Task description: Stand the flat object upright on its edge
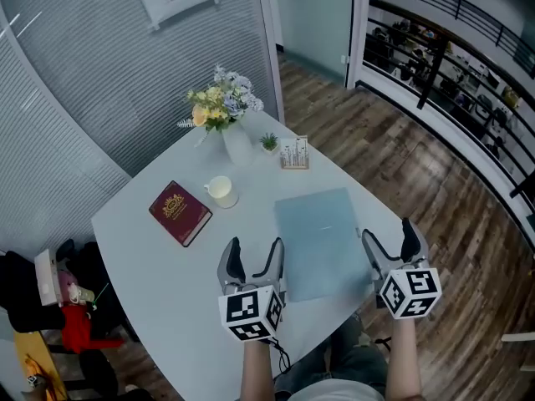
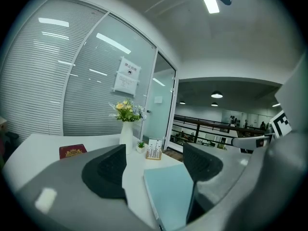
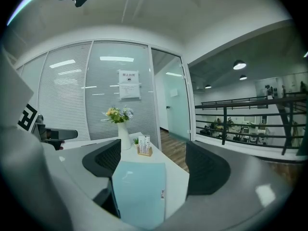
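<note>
Left claw (image 1: 254,256) and right claw (image 1: 389,239) gape empty; I fear nudging the blue folder (image 1: 321,242) off the tabletop (image 1: 159,257) at 5 o'clock.

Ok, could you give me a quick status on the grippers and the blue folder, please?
Left gripper and right gripper open, empty, flanking the near end. Blue folder flat on the table. Red book and cup stand apart, left.

Folder (image 1: 322,242) flat on table (image 1: 142,249), book (image 1: 180,213) left, vase (image 1: 236,144) behind
</note>
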The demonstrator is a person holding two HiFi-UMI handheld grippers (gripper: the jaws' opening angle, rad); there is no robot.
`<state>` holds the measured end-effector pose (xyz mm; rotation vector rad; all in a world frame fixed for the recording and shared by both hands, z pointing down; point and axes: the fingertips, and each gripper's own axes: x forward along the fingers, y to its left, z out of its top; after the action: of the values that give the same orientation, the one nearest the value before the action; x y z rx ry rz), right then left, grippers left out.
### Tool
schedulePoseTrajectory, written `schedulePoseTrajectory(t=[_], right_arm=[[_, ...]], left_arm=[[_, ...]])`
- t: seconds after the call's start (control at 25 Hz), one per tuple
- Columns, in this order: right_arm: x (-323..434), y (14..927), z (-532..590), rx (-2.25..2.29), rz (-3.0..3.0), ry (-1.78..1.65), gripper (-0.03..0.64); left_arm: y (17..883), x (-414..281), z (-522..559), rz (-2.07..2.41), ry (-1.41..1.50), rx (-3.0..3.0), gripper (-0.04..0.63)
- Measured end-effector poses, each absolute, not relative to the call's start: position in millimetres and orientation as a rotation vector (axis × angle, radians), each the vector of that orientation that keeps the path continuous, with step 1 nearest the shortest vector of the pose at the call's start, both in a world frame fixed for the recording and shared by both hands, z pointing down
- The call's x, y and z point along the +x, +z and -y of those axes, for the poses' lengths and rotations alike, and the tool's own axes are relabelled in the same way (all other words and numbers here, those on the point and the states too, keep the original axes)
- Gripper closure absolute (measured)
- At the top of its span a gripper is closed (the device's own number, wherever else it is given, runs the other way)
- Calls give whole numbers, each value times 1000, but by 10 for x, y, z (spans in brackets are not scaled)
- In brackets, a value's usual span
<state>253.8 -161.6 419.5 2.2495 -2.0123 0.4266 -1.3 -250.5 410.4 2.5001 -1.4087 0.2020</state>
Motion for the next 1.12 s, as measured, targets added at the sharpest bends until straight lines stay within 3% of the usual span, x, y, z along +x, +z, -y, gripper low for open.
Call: schedulePoseTrajectory(t=[1.12], right_arm=[[2618, 5773, 2448, 1806, 2031, 883, 181]], left_arm=[[5642, 338, 2751, 1317, 497, 2127, 229]])
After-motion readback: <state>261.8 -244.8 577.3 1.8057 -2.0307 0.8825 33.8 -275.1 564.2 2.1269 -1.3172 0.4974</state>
